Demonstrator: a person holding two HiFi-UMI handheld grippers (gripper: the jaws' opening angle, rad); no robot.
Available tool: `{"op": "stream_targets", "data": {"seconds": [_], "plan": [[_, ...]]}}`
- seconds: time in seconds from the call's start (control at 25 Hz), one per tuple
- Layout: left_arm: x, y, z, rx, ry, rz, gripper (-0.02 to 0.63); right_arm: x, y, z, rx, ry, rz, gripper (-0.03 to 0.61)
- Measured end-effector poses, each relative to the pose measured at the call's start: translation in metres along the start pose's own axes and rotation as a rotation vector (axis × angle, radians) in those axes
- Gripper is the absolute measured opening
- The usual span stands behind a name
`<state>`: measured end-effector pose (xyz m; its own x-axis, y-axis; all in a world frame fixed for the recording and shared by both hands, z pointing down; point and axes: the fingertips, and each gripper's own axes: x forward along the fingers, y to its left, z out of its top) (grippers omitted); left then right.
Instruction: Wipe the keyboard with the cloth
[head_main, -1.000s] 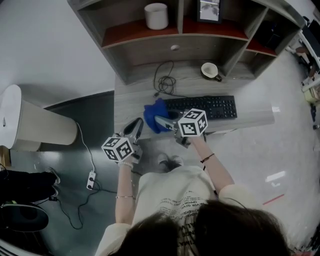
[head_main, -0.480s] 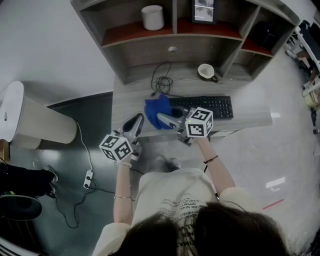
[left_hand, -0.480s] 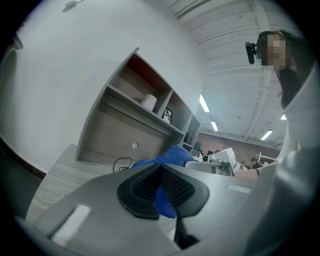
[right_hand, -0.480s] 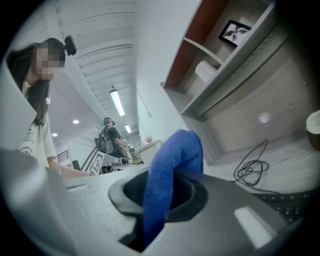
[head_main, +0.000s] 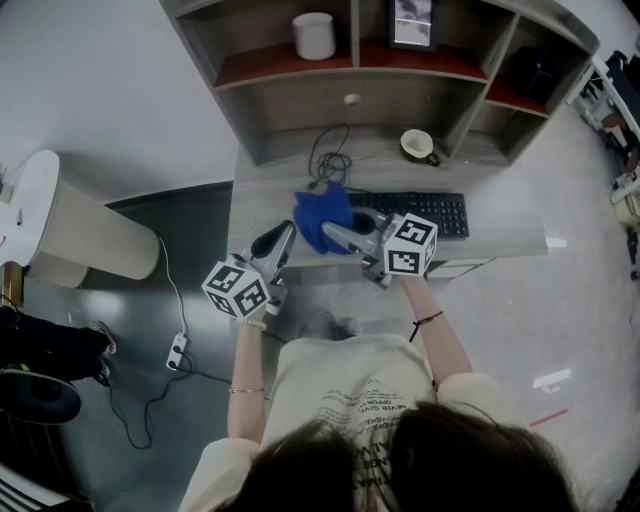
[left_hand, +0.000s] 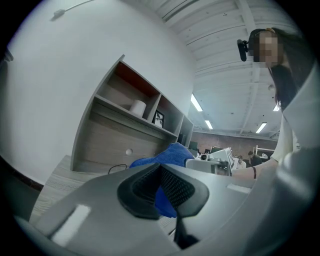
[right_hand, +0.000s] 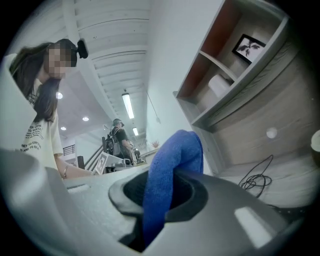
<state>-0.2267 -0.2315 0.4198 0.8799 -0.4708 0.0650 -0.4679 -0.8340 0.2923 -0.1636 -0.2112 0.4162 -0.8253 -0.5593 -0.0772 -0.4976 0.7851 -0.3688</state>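
The right tongs (head_main: 330, 233) are clamped on a blue cloth (head_main: 320, 212). In the right gripper view a fold of it runs up between the two dark pads and bulges out above them. From the head view the cloth sits bunched over the left end of a black keyboard (head_main: 425, 212), which lies along the front of a pale wooden bench (head_main: 500, 238).

The left tongs (head_main: 282, 234) hang just off the bench's front edge, tips pointing at the cloth's left side and very near it. Their pads are drawn together with only a thin slit between them. Blue shows through that slit in the left gripper view, and they grip nothing that I can make out.

Behind the keyboard a dark cable (head_main: 330, 163) lies coiled on the bench, and a cup (head_main: 418, 144) stands to its right. On the shelf above are a white cylindrical pot (head_main: 314, 35) and a framed picture (head_main: 412, 22).
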Motion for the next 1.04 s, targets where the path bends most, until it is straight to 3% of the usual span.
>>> {"op": "stream_targets", "data": {"seconds": [1.04], "plan": [[-0.022,-0.013,0.0,0.021,-0.029,0.018,-0.003,-0.002,0.017,0.001,-0.053,-0.003,0.019,0.052]]}}
